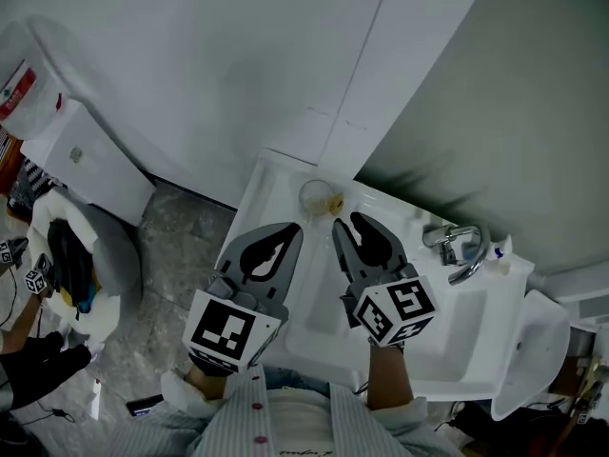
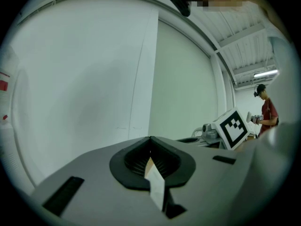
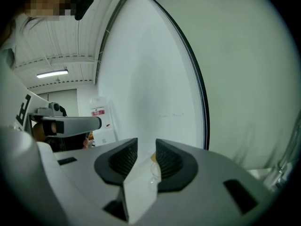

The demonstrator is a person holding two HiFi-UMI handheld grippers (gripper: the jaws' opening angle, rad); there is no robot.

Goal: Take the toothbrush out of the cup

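So both claws are held out over the white sink [image 1: 278, 177], pointing at the wall, side by side and not touching. The left claw [image 1: 295, 227] is fully closed with nothing in it; from its own camera the two pads meet in one line and there's just bare wall past them. The right claw [image 1: 345, 220] is open a bit, a narrow gap between the pads, and it's got hold of nothing.

The cup [image 1: 320, 198] is a clear one, standing upright on the sink's back ledge close to the wall, just past the tips of both claws and roughly between them. Looking through the right claw's gap you can see the cup sitting beyond it, not between the pads. There's something yellowish [image 1: 334, 202] inside the cup on its right side. I'd guess that's the toothbrush, but it's too small to really tell.

The chrome tap [image 1: 458, 247] is off to the right, well clear of the cup
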